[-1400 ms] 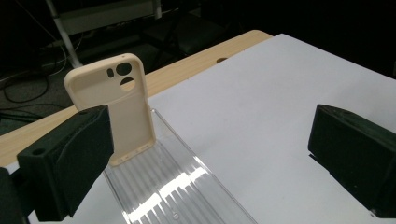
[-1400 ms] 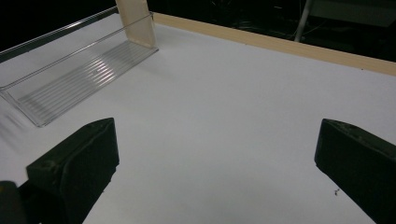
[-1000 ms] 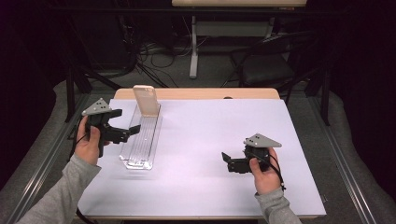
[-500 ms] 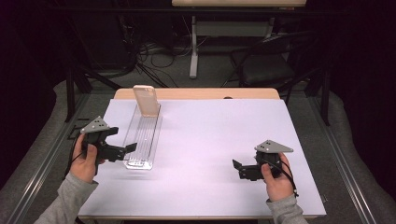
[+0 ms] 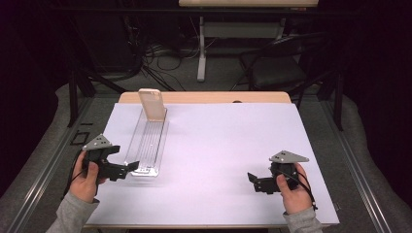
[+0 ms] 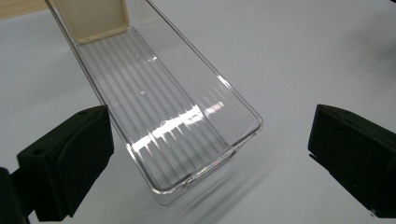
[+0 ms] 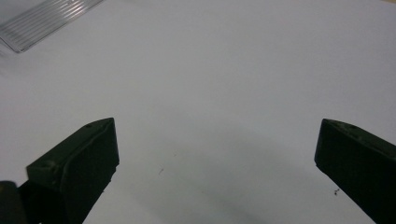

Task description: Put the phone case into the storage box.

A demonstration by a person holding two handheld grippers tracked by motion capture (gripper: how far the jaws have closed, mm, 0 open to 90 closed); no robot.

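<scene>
Clear plastic tray (image 5: pixel 147 143), long and narrow, ribbed floor, thin upright walls, rounded corners. It is laid lengthwise on the white-covered bench (image 5: pixel 233 145), toward 10 o'clock from the bench's middle, its far end pointing to 12 o'clock. A cream-coloured block (image 5: pixel 152 104) is stood at that far end, inside the tray as seen in the left gripper view.

Handling, as judged: light, rigid, smooth-walled and therefore slippery; likely to slide on the bench cover if nudged; thin walls possibly prone to cracking under hard pinching. A hold is best taken across one long wall near the close end, or over the short end wall (image 6: pixel 205 168), with modest pressure.

Left hand-held gripper (image 5: pixel 130 168): jaws spread wide, nothing held, poised just beside the tray's near end at 9 o'clock of it. Right hand-held gripper (image 5: pixel 252 178): jaws likewise wide apart, nothing held, well apart from the tray, toward 4 o'clock on the bench.
</scene>
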